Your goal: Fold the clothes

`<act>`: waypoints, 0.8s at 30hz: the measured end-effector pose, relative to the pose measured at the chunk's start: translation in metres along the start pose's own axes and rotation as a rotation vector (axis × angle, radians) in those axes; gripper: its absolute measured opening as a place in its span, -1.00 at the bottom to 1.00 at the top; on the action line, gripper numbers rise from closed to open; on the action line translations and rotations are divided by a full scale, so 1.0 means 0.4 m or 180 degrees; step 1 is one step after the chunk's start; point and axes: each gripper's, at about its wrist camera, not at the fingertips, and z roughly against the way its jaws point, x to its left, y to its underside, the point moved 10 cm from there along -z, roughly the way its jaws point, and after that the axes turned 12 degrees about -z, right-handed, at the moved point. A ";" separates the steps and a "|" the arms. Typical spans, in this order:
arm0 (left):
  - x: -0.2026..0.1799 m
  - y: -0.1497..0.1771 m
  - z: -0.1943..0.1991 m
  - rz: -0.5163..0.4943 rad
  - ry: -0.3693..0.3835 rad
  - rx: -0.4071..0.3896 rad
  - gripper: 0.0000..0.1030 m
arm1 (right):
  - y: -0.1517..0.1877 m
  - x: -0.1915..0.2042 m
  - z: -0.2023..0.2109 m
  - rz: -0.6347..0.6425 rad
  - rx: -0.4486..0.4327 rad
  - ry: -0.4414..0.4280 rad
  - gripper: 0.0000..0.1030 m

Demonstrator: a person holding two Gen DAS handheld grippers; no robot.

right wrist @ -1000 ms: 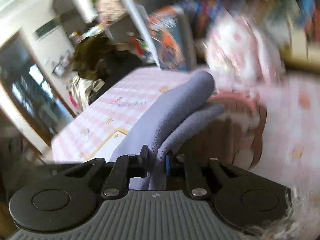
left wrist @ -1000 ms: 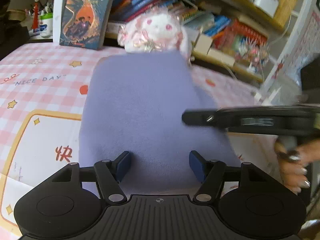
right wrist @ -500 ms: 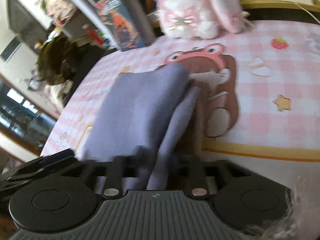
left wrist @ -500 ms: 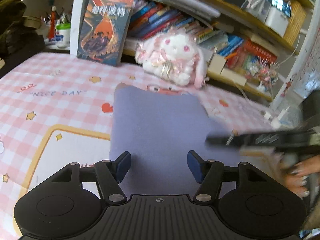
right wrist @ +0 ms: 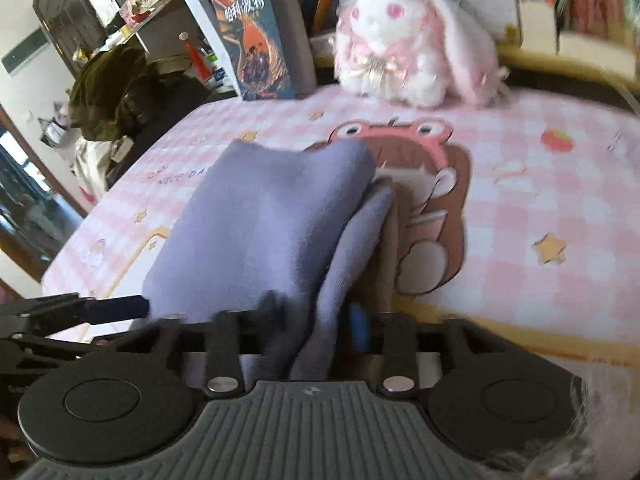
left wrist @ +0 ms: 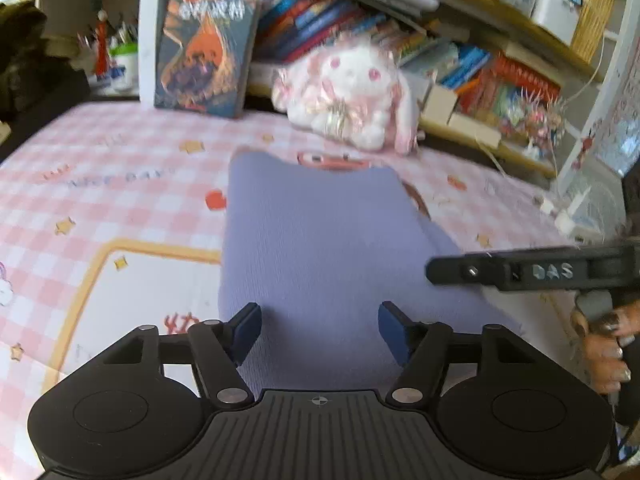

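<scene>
- Okay, lavender garment (left wrist: 328,256) lies folded on the pink checked bench (left wrist: 120,200), in front of the plush rabbit (left wrist: 352,96).
- Soft, light knit, limp; likely drapes and slumps if lifted by one point.
- Right hand-held gripper (right wrist: 316,332): jaws opening, folded edge between them, pads coming off it.
- Left hand-held gripper (left wrist: 320,326): jaws opening wide astride the near edge, nothing pinched.
- Best hold: pinch the stacked layers at the two near corners.

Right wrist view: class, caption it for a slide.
Right gripper opening around folded purple cloth on a pink checked bedsheet.
</scene>
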 end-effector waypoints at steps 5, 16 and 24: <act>0.015 -0.013 0.027 0.0161 -0.0133 -0.0111 0.43 | 0.005 -0.007 0.060 0.0036 -0.0021 0.0059 0.49; 0.045 0.013 0.046 0.0460 -0.0199 -0.0096 0.54 | 0.051 -0.058 0.094 -0.0305 0.0140 0.0041 0.59; 0.126 0.014 -0.010 0.0751 -0.0060 0.0026 0.54 | 0.065 -0.073 0.066 -0.0698 0.0335 -0.0020 0.59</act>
